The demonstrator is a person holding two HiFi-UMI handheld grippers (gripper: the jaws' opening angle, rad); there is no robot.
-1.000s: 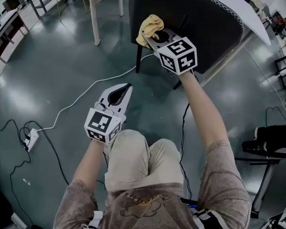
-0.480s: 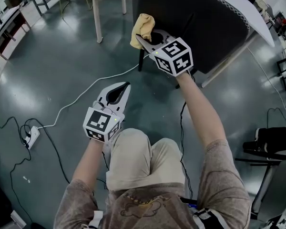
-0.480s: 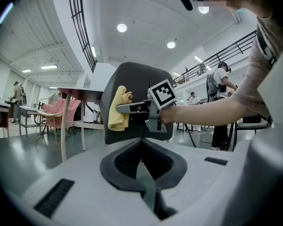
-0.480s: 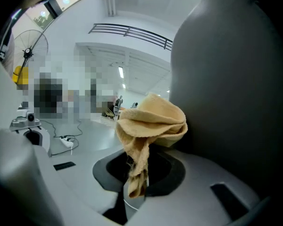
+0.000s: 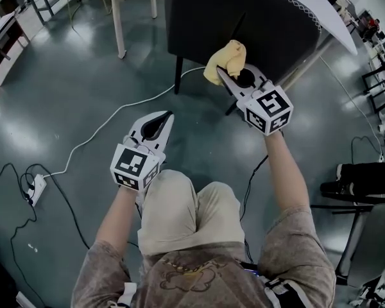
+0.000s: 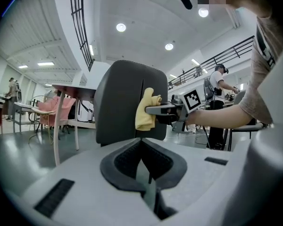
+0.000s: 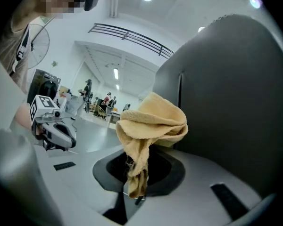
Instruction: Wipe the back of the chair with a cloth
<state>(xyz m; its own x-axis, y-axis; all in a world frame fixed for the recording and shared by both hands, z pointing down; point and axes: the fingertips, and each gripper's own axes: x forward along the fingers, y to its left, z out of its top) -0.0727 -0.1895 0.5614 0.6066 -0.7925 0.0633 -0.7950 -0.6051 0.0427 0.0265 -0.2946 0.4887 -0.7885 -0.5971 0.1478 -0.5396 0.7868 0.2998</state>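
The dark grey chair back [image 5: 244, 18] stands upright ahead of me. A crumpled yellow cloth [image 5: 226, 59] sits against its lower middle, and my right gripper [image 5: 226, 74] is shut on it. In the right gripper view the cloth [image 7: 151, 126] bunches above the jaws, with the chair back [image 7: 231, 102] right beside it. My left gripper [image 5: 165, 115] hangs lower left over the floor, shut and holding nothing. From the left gripper view I see the chair back [image 6: 122, 102], the cloth [image 6: 146, 109] against it and the right gripper [image 6: 153, 110].
A white cable [image 5: 109, 124] runs across the floor to a power strip [image 5: 35, 188]. A table leg [image 5: 115, 18] stands left of the chair and a white tabletop [image 5: 321, 11] lies behind it. A black seat [image 5: 366, 185] is at the right. People stand in the distance.
My right gripper carried the cloth from the chair back's left edge rightward to its lower middle. The left gripper has hardly moved.
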